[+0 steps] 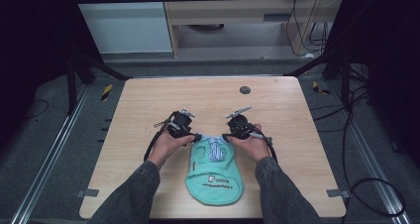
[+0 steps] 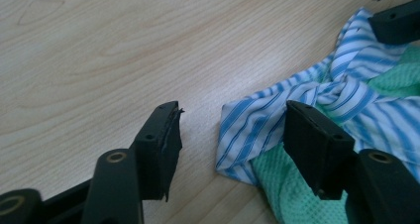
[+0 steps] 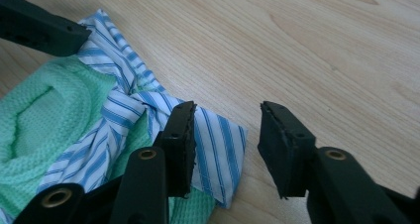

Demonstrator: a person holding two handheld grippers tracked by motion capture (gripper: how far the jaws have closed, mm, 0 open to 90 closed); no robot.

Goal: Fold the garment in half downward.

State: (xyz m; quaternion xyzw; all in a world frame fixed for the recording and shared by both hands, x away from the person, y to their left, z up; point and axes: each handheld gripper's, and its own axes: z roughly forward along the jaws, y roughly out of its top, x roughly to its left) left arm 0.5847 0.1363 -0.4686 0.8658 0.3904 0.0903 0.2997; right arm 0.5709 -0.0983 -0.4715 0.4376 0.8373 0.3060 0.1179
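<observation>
Green garment's (image 1: 215,174) printed label up high; striped collar (image 2: 277,115) between left tongs (image 2: 233,135).

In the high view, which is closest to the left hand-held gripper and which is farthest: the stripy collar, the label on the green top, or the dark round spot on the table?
From the left hand-held gripper:
1. Stripy collar, right beside it at the top of the green garment.
2. Label, lower down on the garment, toward the person.
3. Dark round spot, up near the table's far edge.
</observation>
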